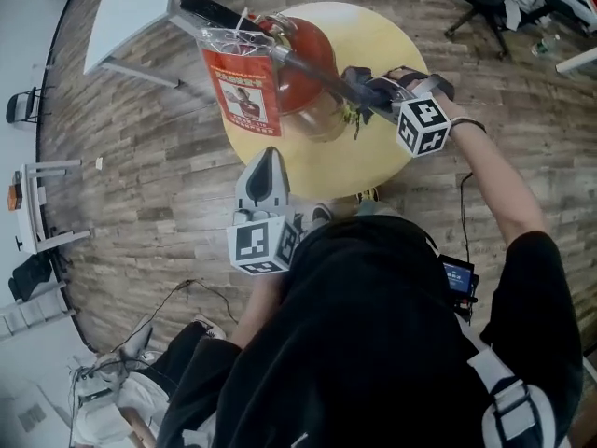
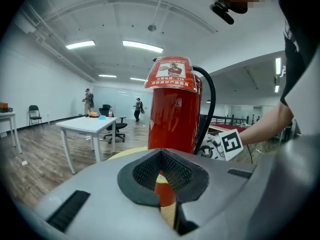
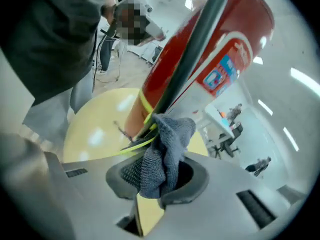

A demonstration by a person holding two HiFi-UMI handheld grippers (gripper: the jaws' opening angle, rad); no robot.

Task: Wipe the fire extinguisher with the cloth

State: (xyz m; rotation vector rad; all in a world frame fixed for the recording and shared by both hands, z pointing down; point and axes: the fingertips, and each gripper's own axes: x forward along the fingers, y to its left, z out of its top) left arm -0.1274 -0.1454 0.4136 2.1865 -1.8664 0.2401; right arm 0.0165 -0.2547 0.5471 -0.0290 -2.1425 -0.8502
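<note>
left gripper (image 2: 161,158): clenched, empty
right gripper (image 3: 159,176): grasping cloth (image 3: 167,143), cloth against hose (image 3: 186,64)
fire extinguisher (image 2: 174,118): upright on round table (image 1: 373,161)

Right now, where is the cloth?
In the right gripper view, the grey cloth is clamped in the tongs of the right gripper, against the black hose low on the fire extinguisher.

- We find bare tabletop (image 1: 373,161) open on the near side of the fire extinguisher (image 1: 308,59).
- The black hose (image 3: 185,59) runs down its flank (just beside our cloth (image 3: 165,154)).
- A hanging tag (image 1: 244,87) blocks its near-left side.
</note>
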